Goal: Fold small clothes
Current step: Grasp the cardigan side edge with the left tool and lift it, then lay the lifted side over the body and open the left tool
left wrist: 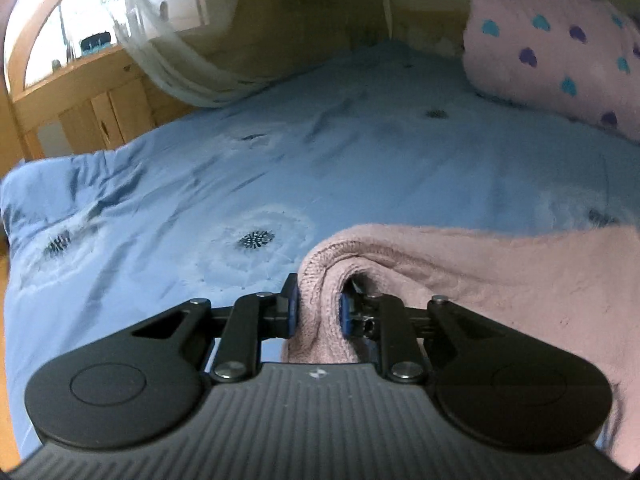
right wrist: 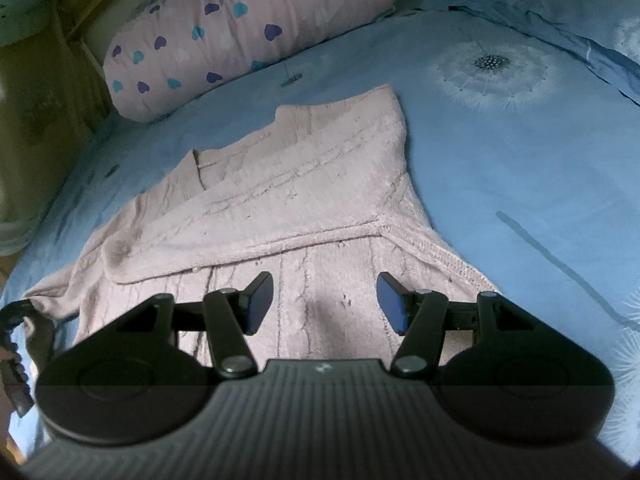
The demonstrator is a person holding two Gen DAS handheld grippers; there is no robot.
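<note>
Lying on blue dandelion-print bed [right wrist: 500, 168]: pink cable-knit sweater [right wrist: 304, 184], partly folded. Left gripper [left wrist: 316, 308] fingers pinch its ribbed edge; right gripper [right wrist: 325, 300] fingers spread wide above the knit. Heart-print pillow [right wrist: 248, 28] beyond.

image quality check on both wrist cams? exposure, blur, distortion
Left wrist view: window top left blown out, backlighting the scene; bedsheet soft, strong fisheye bend; left gripper sharp, shut on the pink sweater. Right wrist view: dimmer, even light; sweater slightly soft; right gripper open, casting a faint shadow; a darker band crosses the frame's bottom.
</note>
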